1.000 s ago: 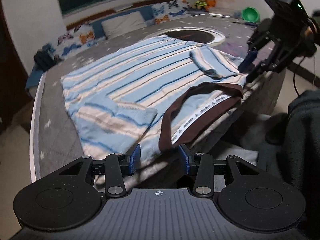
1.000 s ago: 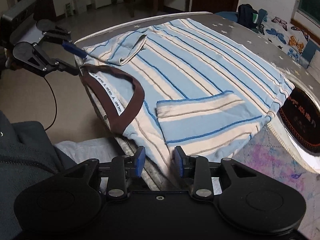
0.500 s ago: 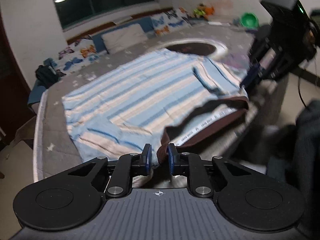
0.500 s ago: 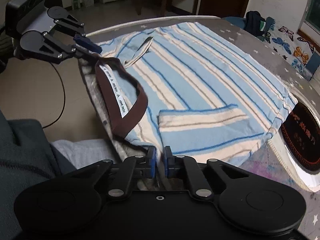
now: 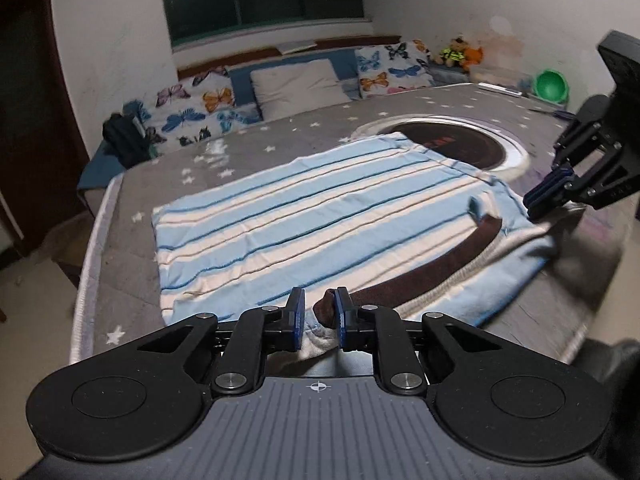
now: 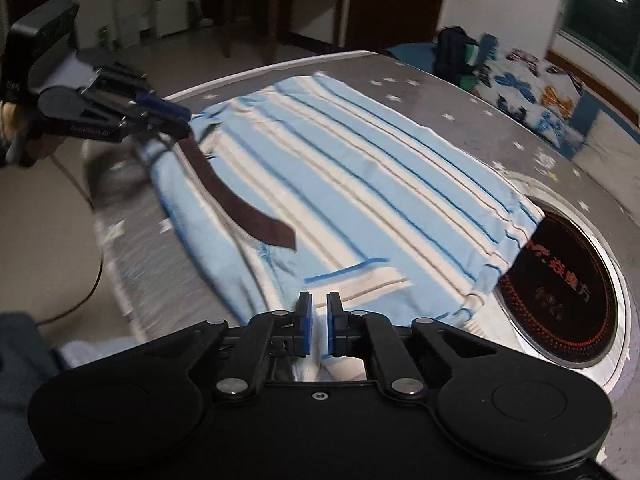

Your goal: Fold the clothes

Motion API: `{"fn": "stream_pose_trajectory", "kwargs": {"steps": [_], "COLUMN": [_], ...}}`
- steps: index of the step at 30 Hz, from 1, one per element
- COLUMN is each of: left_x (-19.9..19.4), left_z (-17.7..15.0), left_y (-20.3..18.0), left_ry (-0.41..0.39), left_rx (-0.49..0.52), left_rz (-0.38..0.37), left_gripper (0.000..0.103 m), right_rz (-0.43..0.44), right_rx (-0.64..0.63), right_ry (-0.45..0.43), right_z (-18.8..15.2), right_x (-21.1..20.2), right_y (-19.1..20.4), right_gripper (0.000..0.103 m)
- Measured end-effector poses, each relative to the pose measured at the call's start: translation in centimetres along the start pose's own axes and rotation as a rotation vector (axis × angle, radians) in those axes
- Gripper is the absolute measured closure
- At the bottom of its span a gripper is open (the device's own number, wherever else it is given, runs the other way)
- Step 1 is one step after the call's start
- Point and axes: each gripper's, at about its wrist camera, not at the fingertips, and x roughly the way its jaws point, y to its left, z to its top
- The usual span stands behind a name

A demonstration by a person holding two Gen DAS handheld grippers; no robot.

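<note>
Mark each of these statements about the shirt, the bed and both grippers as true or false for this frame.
1. Both grippers pinch the striped shirt. True: left gripper and right gripper each clamp fabric.
2. The collar is white. False: it is dark brown.
3. The shirt lies on a wooden table. False: it lies on a grey star-patterned bed.
4. A green bowl sits beyond the bed. True.

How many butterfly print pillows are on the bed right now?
2 clearly: one butterfly pillow at the head of the bed left of the plain white pillow, another butterfly pillow to its right. More may be hidden.
</note>
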Motion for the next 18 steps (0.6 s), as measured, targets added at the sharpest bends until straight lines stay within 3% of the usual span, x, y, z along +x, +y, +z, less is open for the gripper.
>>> {"fn": "stream_pose_trajectory", "kwargs": {"steps": [3, 5, 7, 9, 15, 18], "left_x": [1.3, 2.0, 2.2, 2.5, 2.9, 3.1], "left_z": [-0.1, -0.2, -0.3, -0.3, -0.4, -0.4], "left_y": [0.2, 0.6, 0.8, 0.8, 0.9, 0.9], "left_ry": [0.025, 0.037, 0.039, 0.044, 0.056, 0.059], "left_rx": [-0.006, -0.020, -0.027, -0.027, -0.034, -0.033], "left_rz": [0.003, -0.005, -0.007, -0.007, -0.007, -0.004], "left_gripper": [0.088, 0.088, 0.089, 0.089, 0.091, 0.091], "right_rz": [0.023, 0.046, 0.066, 0.074, 0.132, 0.116], "right_rx": [0.028, 0.046, 0.054, 0.045, 0.009, -0.015], "right_ry": [0.010, 0.006, -0.004, -0.021, -0.030, -0.046], "right_z": [-0.2, -0.4, -0.5, -0.4, 0.0, 0.4], "right_x": [0.4, 0.1, -0.4, -1.2, -1.8, -2.4], "right_y": [-0.7, -1.1, -1.3, -1.0, 0.1, 0.8], "right_gripper": [0.094, 0.088, 0.070, 0.064, 0.061, 0.061]}}
